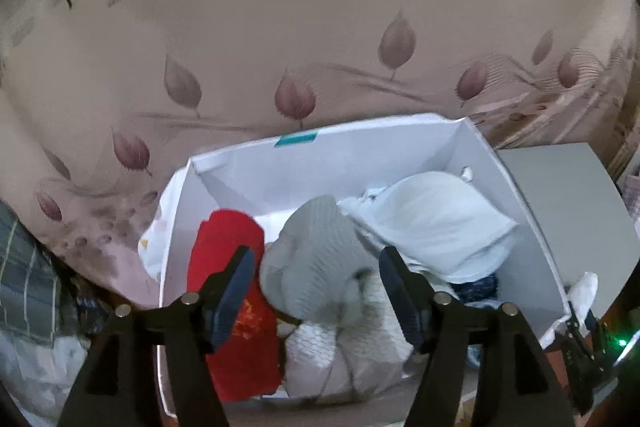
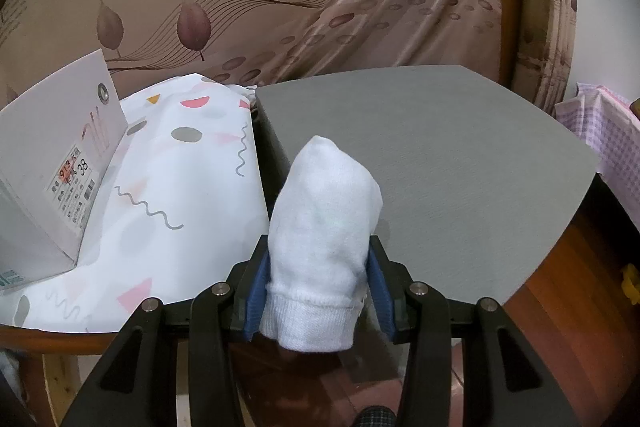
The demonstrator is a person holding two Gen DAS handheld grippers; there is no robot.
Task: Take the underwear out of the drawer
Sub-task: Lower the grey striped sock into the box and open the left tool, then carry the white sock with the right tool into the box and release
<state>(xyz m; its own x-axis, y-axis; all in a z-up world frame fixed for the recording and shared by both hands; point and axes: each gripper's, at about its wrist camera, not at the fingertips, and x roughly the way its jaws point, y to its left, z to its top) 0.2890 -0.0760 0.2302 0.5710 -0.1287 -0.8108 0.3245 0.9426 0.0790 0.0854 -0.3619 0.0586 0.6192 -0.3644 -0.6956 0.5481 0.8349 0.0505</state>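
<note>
A white cardboard box (image 1: 532,219) serves as the drawer and holds several garments: a red piece (image 1: 228,307), a grey ribbed piece (image 1: 320,259), a pale blue piece (image 1: 436,219) and a white knit piece (image 1: 352,355). My left gripper (image 1: 316,287) is open above the box, its jaws on either side of the grey piece without touching it. My right gripper (image 2: 318,291) is shut on a white sock (image 2: 324,227) and holds it over the grey board (image 2: 460,163). The right gripper also shows at the right edge of the left wrist view (image 1: 584,327).
The box stands on a white patterned cloth (image 2: 180,187) on a round wooden table (image 2: 560,291). A leaf-print curtain (image 1: 280,27) hangs behind. The box's labelled end (image 2: 52,155) is left of the cloth. A pink checked fabric (image 2: 600,131) is at the far right.
</note>
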